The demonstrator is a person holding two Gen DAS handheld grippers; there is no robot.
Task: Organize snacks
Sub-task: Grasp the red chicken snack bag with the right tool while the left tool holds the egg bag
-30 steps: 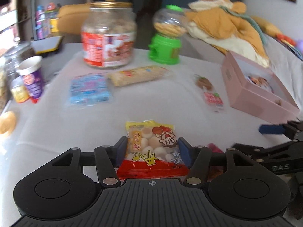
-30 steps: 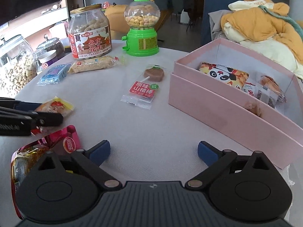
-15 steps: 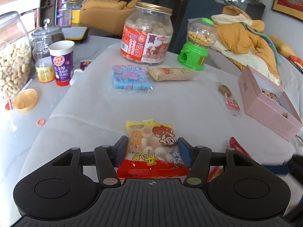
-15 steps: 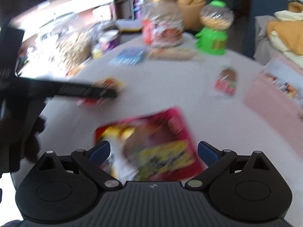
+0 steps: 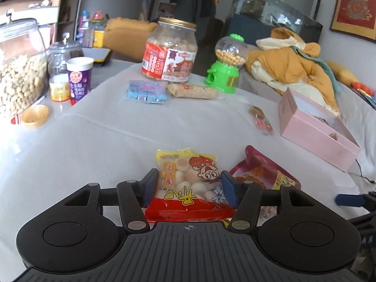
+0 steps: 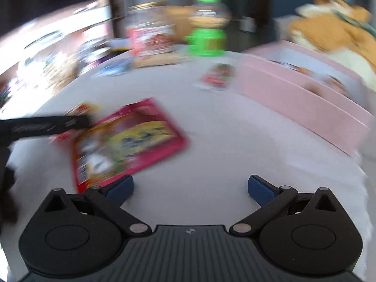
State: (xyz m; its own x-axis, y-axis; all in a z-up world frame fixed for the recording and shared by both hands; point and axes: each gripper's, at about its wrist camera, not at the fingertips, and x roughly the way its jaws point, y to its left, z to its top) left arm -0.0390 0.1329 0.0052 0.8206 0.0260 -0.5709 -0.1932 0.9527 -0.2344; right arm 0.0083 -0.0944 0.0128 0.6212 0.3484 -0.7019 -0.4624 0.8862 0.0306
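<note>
My left gripper point(image 5: 188, 185) is shut on a yellow and red bag of small round biscuits point(image 5: 188, 183), held above the white table. A red snack packet point(image 5: 263, 174) lies on the table just right of it, and shows blurred in the right wrist view point(image 6: 127, 141). My right gripper point(image 6: 190, 186) is open and empty above bare table, with the red packet by its left finger. The open pink box point(image 5: 317, 129) with several snacks inside stands at the right; it also shows in the right wrist view point(image 6: 305, 94).
Further back lie a blue candy pack point(image 5: 146, 91), a long cracker pack point(image 5: 191, 91) and a lollipop packet point(image 5: 260, 119). A big peanut jar point(image 5: 170, 51), a green candy dispenser point(image 5: 225, 65), a purple cup point(image 5: 78, 80) and glass jars point(image 5: 21, 70) stand behind and left.
My left gripper has pulled back and up with the biscuit bag. My right gripper has swung left over the red packet, then back a little to the right; its view is motion-blurred.
</note>
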